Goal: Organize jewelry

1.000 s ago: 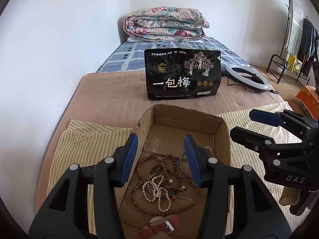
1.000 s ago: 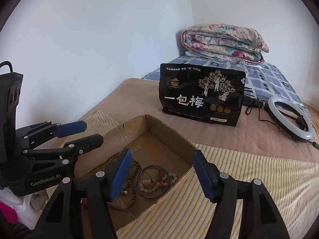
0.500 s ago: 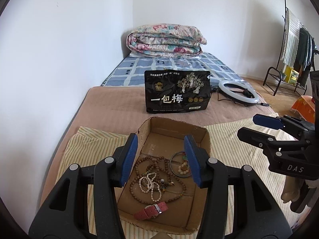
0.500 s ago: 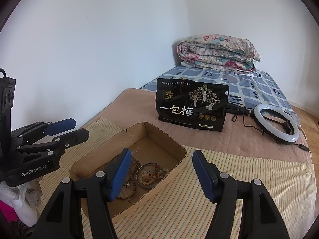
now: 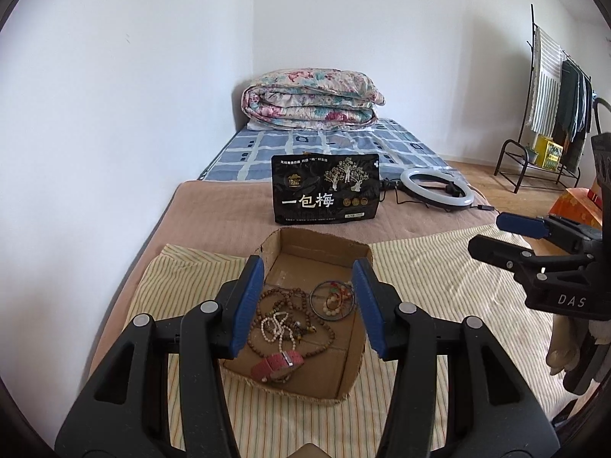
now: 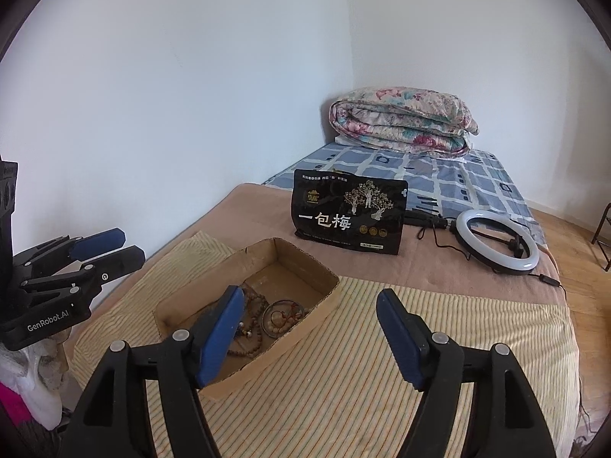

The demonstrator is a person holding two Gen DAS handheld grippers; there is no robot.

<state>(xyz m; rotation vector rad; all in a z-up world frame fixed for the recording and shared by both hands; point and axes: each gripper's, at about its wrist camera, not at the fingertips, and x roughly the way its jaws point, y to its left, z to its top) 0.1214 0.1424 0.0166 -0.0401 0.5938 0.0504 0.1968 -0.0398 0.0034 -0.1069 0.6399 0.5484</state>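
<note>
Left tool (image 5: 307, 307), fingers spread and empty, hung directly above the cardboard box (image 5: 361, 358) on the striped cloth (image 5: 427, 267), its tangled bead strings (image 5: 290, 318) lying straight ahead between the fingers, whereas the right tool (image 6: 309, 337), likewise spread, stood off the box's right side.

Bed (image 5: 214, 206) runs along the wall, covered in a tan blanket (image 5: 229, 213). Yellow striped cloth (image 5: 420, 267) spread over the near end; open cardboard box (image 5: 361, 252) sits on it. Black snack bag (image 5: 325, 190) stands upright mid-bed on the blanket, ring light (image 5: 437, 189) lying beside it near the open edge. Blue checked sheet (image 5: 267, 149) at the far end carries a folded floral quilt (image 5: 309, 99) in the wall corner.
</note>
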